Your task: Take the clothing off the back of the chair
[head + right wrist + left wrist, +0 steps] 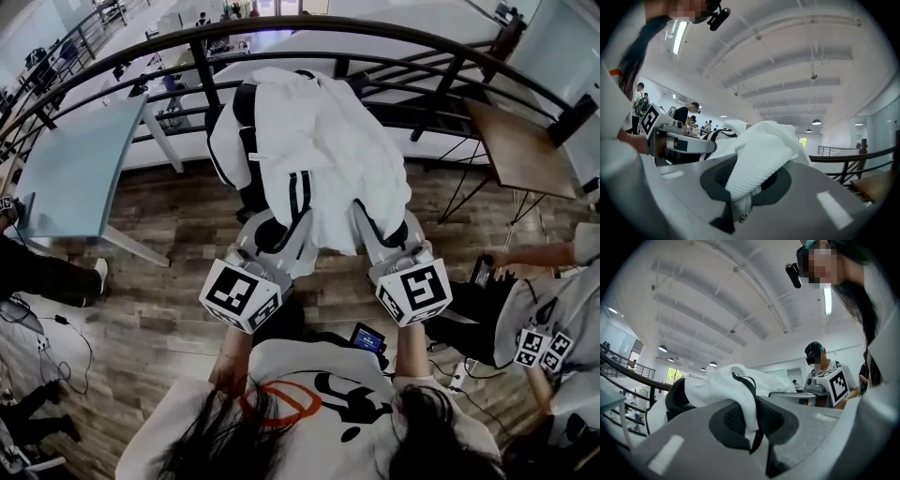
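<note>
One jacket [319, 150], one left gripper [272, 227], one right gripper [380, 230], one glass table [75, 169], one wooden table [520, 150]

Left gripper [265, 236] and right gripper [386, 242] held level, side by side, forearms [231, 361] extended forward, each pair of jaws closed on a fold of white jacket [319, 150]
</note>
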